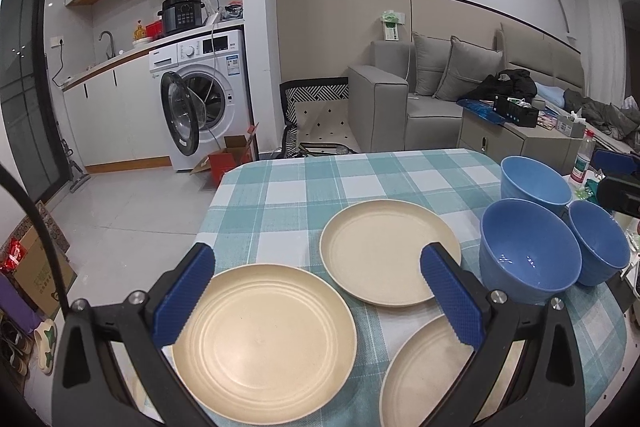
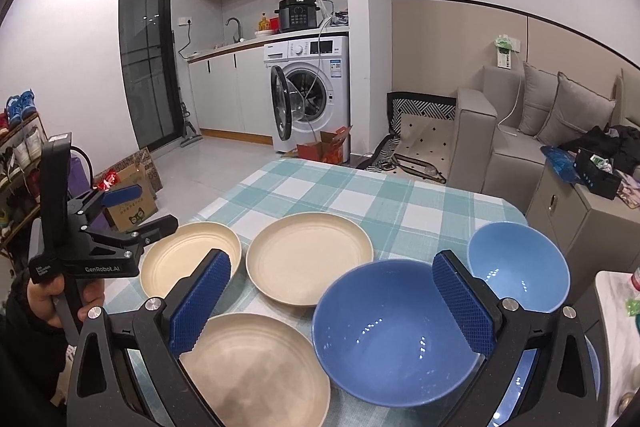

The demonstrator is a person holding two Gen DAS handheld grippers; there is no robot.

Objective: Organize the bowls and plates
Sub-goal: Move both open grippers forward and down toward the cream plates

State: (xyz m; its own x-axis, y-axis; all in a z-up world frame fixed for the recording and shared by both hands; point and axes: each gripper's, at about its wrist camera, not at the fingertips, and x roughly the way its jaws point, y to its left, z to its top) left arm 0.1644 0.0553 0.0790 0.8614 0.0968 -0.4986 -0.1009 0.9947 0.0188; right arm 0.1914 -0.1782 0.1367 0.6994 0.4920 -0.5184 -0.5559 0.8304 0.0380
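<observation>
- Checked cloth covers the bench (image 1: 280, 187); three cream plates and three blue bowls lie apart on it, unstacked.
- Left gripper (image 1: 316, 291), jaws spread and empty, hangs over the nearest plate (image 1: 264, 343), just below and ahead.
- Right gripper (image 2: 332, 303), likewise spread and empty, faces the big bowl (image 2: 384, 335); the bowls lie on its side.

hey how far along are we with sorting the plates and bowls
Nothing looks stacked yet: three cream plates lie apart on the table, with three blue bowls grouped beside them. Left tongs and right tongs hang open, empty. All stacking remains.
</observation>
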